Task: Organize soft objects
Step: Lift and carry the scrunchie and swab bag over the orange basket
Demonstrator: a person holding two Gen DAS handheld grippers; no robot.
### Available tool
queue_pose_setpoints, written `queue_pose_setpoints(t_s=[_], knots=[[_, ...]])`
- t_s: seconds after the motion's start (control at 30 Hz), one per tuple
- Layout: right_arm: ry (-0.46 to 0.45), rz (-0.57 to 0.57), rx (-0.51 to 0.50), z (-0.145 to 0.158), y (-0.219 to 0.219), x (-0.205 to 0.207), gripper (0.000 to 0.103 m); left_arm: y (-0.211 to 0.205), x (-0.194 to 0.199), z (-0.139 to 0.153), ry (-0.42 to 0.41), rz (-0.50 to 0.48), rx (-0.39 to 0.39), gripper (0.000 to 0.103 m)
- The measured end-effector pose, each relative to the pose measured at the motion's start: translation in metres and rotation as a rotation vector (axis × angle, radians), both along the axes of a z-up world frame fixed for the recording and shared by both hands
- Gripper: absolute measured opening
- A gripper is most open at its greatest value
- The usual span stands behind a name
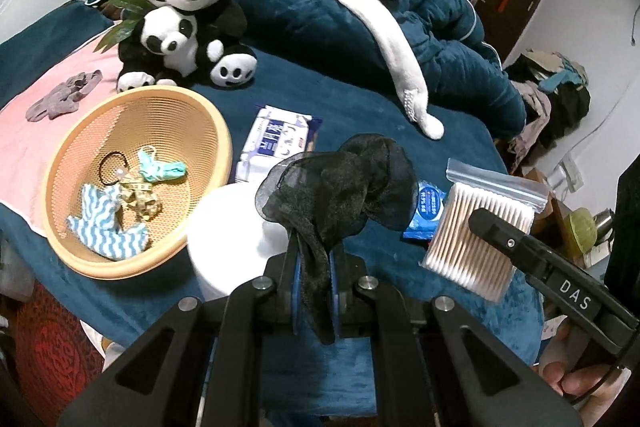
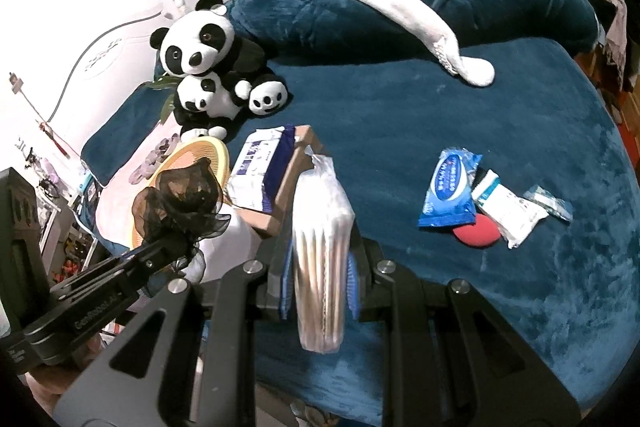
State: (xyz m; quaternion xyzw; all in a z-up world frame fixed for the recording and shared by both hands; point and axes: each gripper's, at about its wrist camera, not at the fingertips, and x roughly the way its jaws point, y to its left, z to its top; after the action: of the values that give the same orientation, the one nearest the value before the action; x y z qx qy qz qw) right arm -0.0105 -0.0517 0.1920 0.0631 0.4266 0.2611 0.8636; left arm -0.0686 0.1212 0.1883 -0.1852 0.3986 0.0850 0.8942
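Left wrist view | left gripper (image 1: pixel 314 259) clamps black stocking (image 1: pixel 340 183) | right gripper (image 2: pixel 320 279) pinches swab bag (image 2: pixel 322 247) between jaws

Bed (image 1: pixel 360 99), left wrist view: basket (image 1: pixel 136 183) at 9 o'clock, hair ties (image 1: pixel 132 199) inside; panda toy (image 1: pixel 188 15) behind it at 11; tissue pack (image 1: pixel 276 143) right of basket; long sock (image 1: pixel 392 47) at 1, on quilt (image 1: pixel 304 11); cotton-swab bag (image 1: pixel 480 223) at 3.
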Motion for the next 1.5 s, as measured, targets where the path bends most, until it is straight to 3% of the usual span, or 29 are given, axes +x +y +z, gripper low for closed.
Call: queue_pose_setpoints(t_s=[0.73, 1.5], knots=[[-0.024, 0.118, -0.015, 0.017, 0.079, -0.004, 0.022, 0.077, -0.024, 0.003, -0.012, 0.131, -0.044, 0.009], [0.04, 0.264, 0.015, -0.001, 0.178, 0.008, 0.022, 0.168, -0.036, -0.021, 0.037, 0.295, -0.064, 0.009]])
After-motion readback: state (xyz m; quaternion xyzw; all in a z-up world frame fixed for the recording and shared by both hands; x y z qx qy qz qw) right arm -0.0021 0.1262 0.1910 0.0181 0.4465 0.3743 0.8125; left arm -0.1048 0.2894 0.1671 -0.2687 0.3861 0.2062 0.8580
